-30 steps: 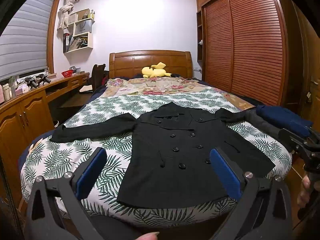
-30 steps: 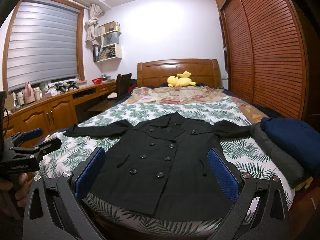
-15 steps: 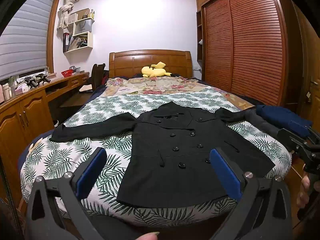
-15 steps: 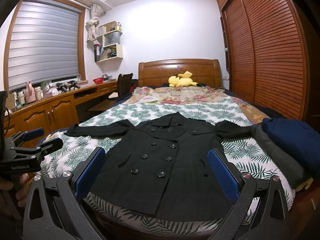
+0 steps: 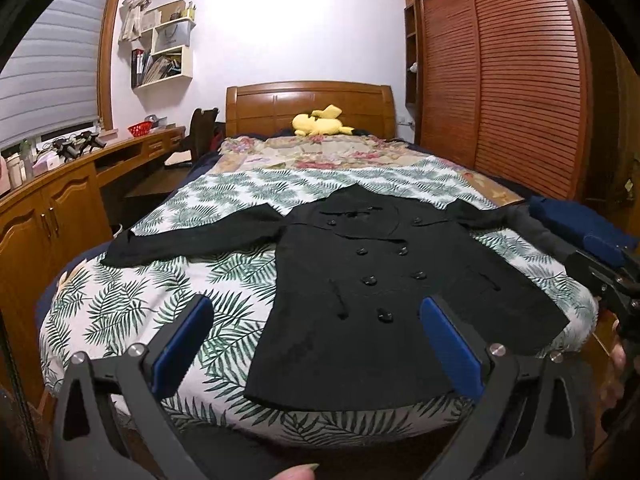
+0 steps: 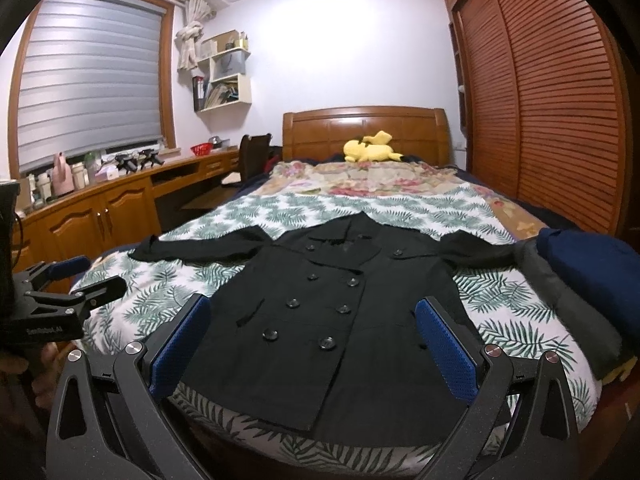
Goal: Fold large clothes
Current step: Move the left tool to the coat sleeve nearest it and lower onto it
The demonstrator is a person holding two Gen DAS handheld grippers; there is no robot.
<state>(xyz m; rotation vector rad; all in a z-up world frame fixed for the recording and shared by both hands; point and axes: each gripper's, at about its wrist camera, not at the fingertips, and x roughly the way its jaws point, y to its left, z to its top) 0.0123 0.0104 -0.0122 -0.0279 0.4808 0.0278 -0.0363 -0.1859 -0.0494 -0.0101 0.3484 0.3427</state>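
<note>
Black double-breasted coat spread flat, front up, on the palm-leaf bedspread, collar toward the far headboard, hem at the near edge of the bed, both sleeves stretched out sideways. Right sleeve reaching the grey and navy folded clothes at the right edge.

Left gripper spread wide, blue pads far apart, holding nothing, touching nothing, hovering off the near end of the bed above the coat's hem. Right gripper likewise gaping wide, blue pads well apart, empty, clear of the fabric, aimed along the coat's button rows. Each seen at the edge of the other's view, gripped by a hand.

Yellow plush toy far off against the headboard, on a floral blanket. Wooden desk along the left wall; slatted wardrobe doors on the right.
</note>
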